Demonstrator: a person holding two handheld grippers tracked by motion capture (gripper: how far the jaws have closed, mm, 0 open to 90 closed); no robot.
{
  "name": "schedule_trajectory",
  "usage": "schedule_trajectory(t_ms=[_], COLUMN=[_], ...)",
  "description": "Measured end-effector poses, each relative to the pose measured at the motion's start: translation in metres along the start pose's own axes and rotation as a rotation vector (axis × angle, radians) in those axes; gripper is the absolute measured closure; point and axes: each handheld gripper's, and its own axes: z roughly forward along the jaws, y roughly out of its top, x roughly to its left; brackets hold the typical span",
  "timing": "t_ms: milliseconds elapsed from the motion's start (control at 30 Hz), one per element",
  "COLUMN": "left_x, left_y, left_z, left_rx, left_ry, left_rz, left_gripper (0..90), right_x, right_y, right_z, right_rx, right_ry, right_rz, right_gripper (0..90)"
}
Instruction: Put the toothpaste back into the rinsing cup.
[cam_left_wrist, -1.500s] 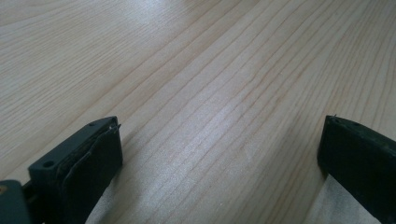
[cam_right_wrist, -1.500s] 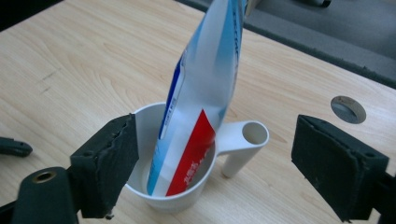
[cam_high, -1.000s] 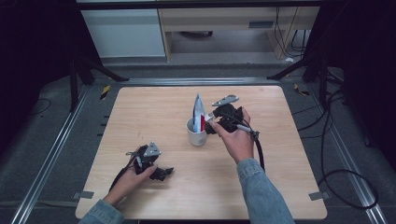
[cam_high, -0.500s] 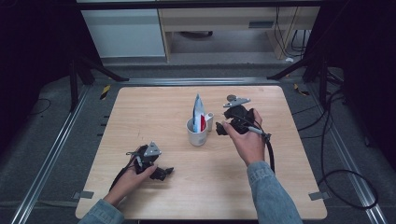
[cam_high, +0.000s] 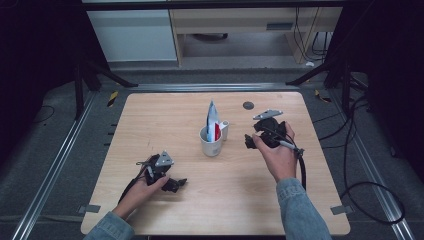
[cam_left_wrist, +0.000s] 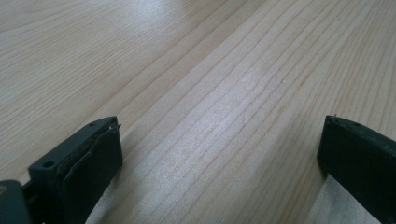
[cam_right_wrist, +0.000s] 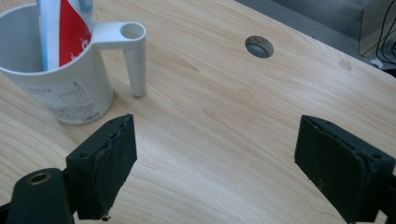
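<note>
Person's equipment: two black handheld grippers. The left gripper (cam_high: 175, 184) and the right gripper (cam_high: 248, 141) each carry a grey three-cornered plate, a trailing black cable and two blocky black jaws with worn pads (cam_right_wrist: 109, 163). Both sleeves (cam_high: 300, 212) are blue denim.

**Around the work: table, frame and floor**

The wooden table (cam_high: 150, 115) has rounded corners and pale grain running along its length. 1 round grey grommet (cam_high: 248, 105) sits in its far part, right of middle; in the right gripper view the grommet (cam_right_wrist: 259, 46) lies well beyond the jaws. Metal rails (cam_high: 55, 165) border the table on the grey floor. Behind stands a white cabinet (cam_high: 132, 35) beside an open wooden shelf unit (cam_high: 240, 25). Black cables (cam_high: 360, 150) trail over the floor at right.
</note>
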Motion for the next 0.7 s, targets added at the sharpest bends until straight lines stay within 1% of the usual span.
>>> schedule_trajectory(t_ms=[233,267,367,567,700], left_x=[0.0,0.0,0.0,0.0,0.0], left_y=[0.0,0.0,0.0,0.0,0.0], left_z=[0.0,0.0,0.0,0.0,0.0], left_rx=[0.0,0.0,0.0,0.0,0.0], left_ry=[0.0,0.0,0.0,0.0,0.0], left_rz=[0.0,0.0,0.0,0.0,0.001], left_gripper=[0.0,0.0,0.0,0.0,0.0], right_x=[-0.011,-0.012,-0.017,-0.025,-0.028], right_y=[-0.017,-0.019,-0.029,-0.05,-0.062], right_z=[-0.004,-0.004,-0.005,-0.003,-0.001], right_rx=[0.007,0.007,0.006,0.005,0.014], right_ry=[-0.007,-0.01,-0.02,-0.026,-0.025], right_rz=[0.001,0.011,0.022,0.053,0.072], right_gripper=[13.2,13.3,14.5,16.2,16.6])
